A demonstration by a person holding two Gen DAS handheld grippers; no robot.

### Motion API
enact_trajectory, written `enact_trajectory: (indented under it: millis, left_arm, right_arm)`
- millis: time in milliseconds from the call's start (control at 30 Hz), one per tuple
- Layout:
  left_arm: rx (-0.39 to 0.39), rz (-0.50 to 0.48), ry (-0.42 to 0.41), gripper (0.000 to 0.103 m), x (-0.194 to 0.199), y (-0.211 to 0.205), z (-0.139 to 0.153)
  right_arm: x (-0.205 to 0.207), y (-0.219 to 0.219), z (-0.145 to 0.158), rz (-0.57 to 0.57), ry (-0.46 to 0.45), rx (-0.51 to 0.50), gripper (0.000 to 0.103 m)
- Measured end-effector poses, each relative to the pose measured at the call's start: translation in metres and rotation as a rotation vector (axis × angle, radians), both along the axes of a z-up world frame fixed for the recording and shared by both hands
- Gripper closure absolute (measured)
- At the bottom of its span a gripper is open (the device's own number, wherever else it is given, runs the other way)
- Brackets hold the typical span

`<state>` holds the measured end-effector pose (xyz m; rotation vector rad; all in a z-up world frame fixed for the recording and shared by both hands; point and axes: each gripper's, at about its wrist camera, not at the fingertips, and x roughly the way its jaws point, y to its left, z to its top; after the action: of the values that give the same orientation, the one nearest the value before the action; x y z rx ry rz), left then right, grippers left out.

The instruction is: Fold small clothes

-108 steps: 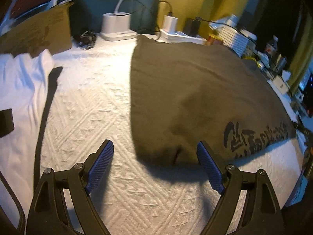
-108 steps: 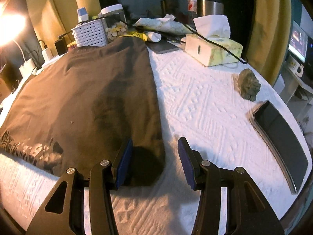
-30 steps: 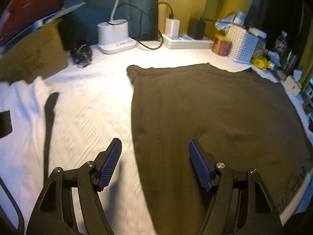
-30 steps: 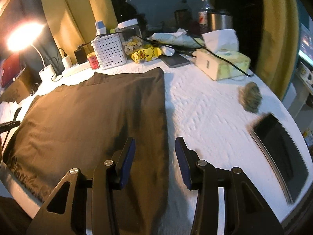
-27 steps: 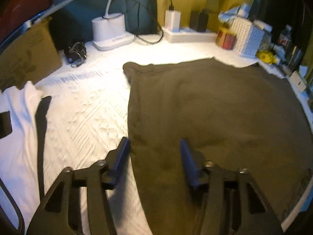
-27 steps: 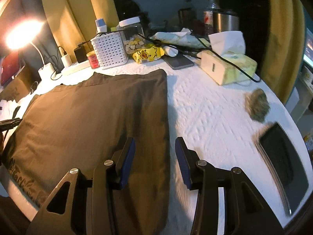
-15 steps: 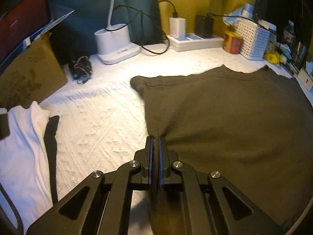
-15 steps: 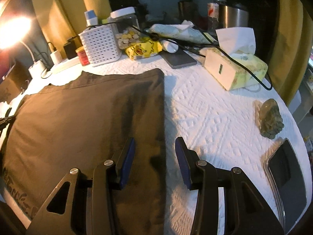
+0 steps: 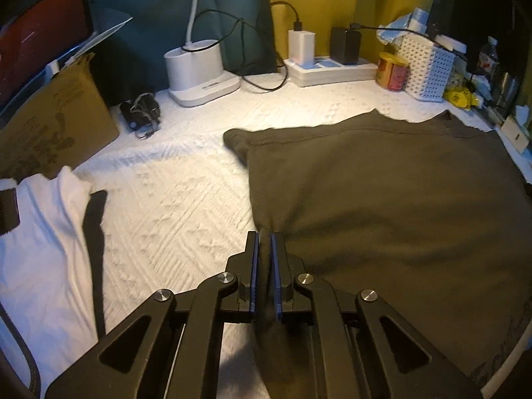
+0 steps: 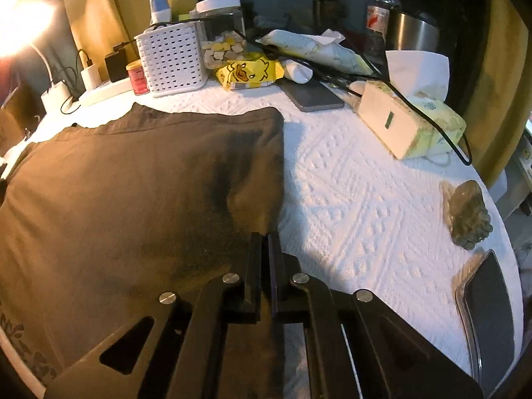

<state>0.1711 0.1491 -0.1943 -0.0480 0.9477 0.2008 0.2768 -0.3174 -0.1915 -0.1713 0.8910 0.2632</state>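
Note:
A dark olive-brown garment point(image 9: 382, 199) lies spread flat on the white textured cloth point(image 9: 173, 193), with dark printed lettering at its near edge. My left gripper point(image 9: 265, 239) is shut on the garment's left side edge, and the fabric puckers at the pinch. In the right wrist view the same garment point(image 10: 126, 183) fills the left half. My right gripper point(image 10: 265, 237) is shut on its right side edge, with a fold bunched up just ahead of the fingers.
A white garment point(image 9: 36, 232) lies at the left. A lamp base point(image 9: 199, 73), power strip point(image 9: 329, 66) and white basket point(image 9: 427, 66) line the back. A tissue box point(image 10: 412, 126), a green lump point(image 10: 468, 212) and a phone point(image 10: 488, 312) sit at the right.
My right gripper has closed on the garment's right edge; half a second ago it was open. My left gripper stays shut on the left edge. The far corners have shifted slightly.

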Motion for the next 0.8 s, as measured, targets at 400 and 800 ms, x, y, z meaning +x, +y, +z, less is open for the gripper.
enact_trajectory:
  millis: [400,800]
  left_arm:
    - [0.003,0.05,-0.093,0.035,-0.026,-0.002,0.026]
    - [0.04,-0.091,-0.11,0.019,-0.025,-0.05,0.03]
  right_arm:
    - [-0.005,-0.007,0.002,-0.025,-0.002,0.001,0.099]
    - [-0.023,-0.018,0.01,-0.075,0.0,-0.002,0.089]
